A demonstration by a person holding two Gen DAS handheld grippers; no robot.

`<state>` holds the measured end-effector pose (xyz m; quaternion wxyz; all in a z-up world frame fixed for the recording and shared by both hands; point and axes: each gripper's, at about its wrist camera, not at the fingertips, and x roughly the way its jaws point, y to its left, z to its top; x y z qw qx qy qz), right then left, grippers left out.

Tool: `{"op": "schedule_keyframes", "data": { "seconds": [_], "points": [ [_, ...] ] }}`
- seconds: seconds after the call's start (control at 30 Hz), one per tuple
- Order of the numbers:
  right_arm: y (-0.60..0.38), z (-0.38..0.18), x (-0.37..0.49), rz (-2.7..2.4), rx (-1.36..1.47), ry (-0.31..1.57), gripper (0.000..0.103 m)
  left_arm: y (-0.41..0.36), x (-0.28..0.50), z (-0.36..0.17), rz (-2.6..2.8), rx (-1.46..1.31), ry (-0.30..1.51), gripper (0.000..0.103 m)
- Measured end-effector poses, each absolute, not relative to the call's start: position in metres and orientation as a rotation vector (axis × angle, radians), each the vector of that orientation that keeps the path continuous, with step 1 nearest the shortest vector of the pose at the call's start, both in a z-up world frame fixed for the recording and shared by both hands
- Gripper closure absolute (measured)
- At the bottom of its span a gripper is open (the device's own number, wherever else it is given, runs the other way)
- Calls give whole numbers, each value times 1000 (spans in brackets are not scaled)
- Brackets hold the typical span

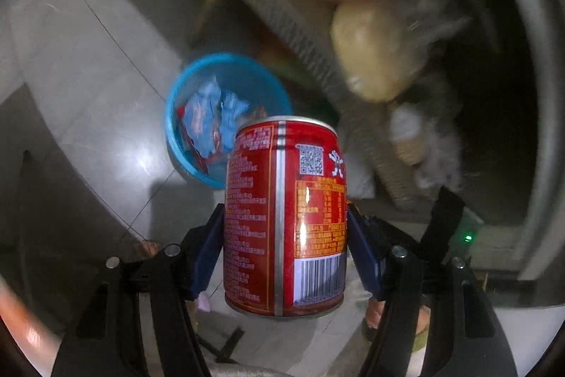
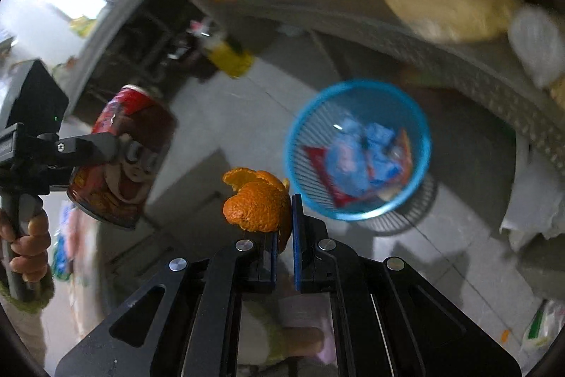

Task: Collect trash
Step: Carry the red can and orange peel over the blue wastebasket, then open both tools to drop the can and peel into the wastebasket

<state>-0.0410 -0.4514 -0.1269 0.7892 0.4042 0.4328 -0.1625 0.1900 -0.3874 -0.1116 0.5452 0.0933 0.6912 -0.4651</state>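
A blue basket (image 2: 358, 149) (wrappers already inside) is seen ahead and below both grippers: the right gripper (image 2: 284, 228), nearer, pinches orange peel (image 2: 257, 200); the left gripper (image 1: 286, 235) clamps a red can (image 1: 286, 218).

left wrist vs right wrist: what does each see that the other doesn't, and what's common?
Left wrist only: the can's back face with barcode and QR code, and the left gripper's blue pads pressing its sides.

Right wrist only: the orange peel pinched in the right gripper, plus the hand on the left gripper's handle.

Both: the red can held in the left gripper, the blue basket on the tiled floor with blue and red wrappers inside, and the yellow object on the floor.
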Motion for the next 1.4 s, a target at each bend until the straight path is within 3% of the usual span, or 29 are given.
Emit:
{"op": "schedule_keyframes", "data": {
  "seconds": [0.17, 0.27, 0.33, 0.4, 0.5, 0.73, 0.93, 1.13, 1.4],
  "points": [
    [-481, -181, -10, -413, 926, 1036, 97, -446, 200, -186, -1027, 330, 1707, 39],
    [-499, -197, 2, -440, 927, 1066, 90, -463, 207, -216, -1000, 331, 1744, 39],
    [-510, -211, 12, -448, 941, 1084, 68, -470, 210, -225, -974, 348, 1730, 36],
    [-518, -219, 16, -470, 940, 1101, 61, -477, 213, -225, -959, 352, 1704, 31],
    [-523, -223, 9, -487, 953, 1104, 60, -482, 215, -217, -969, 333, 1679, 27],
    [-514, -201, -6, -506, 916, 1044, 57, -475, 209, -179, -1013, 343, 1626, 26],
    [-482, -161, -30, -506, 854, 995, 54, -442, 195, -104, -1125, 347, 1484, 26],
    [-427, -108, -50, -498, 761, 935, 44, -348, 184, -6, -1094, 255, 1086, 17],
    [-371, -24, -44, -493, 531, 834, 26, -191, 180, 57, -891, -2, 888, 6]
  ]
}}
